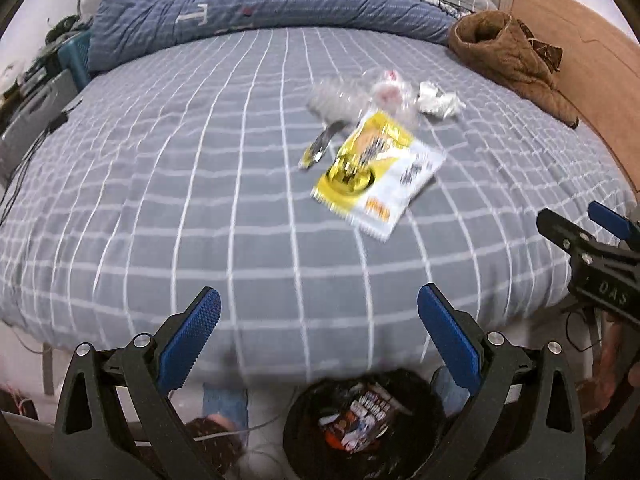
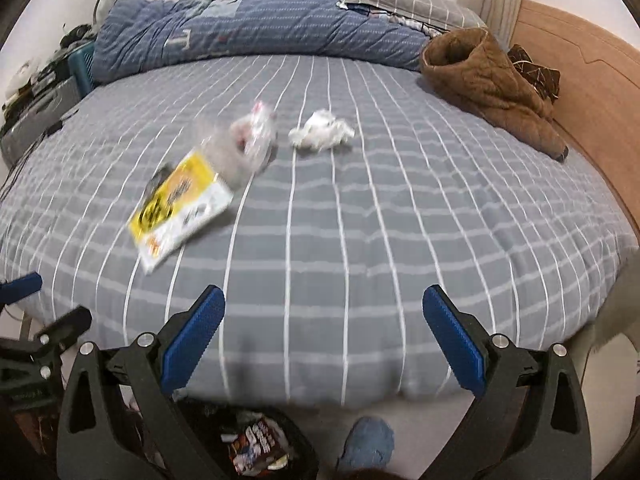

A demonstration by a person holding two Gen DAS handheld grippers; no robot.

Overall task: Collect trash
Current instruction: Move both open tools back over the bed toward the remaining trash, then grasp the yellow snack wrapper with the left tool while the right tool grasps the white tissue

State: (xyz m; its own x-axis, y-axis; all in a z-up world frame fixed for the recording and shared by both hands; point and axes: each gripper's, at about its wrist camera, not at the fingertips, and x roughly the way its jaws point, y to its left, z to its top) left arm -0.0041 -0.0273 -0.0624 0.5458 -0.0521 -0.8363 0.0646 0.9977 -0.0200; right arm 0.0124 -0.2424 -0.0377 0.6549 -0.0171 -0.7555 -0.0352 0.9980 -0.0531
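Nearby, brown jacket [image 2: 488, 84], blue quilt [image 1: 256, 12] beyond yellow wrapper [image 1: 376, 172]; both jaws wide, empty.

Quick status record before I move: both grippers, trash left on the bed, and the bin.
left gripper: jaws open, empty, above the bed's near edge
right gripper: jaws open, empty
trash on bed: yellow snack wrapper, small torn strip, clear plastic bag, crumpled tissue
bin: black, on the floor below the bed edge, already holds a printed wrapper
other: brown jacket, blue quilt
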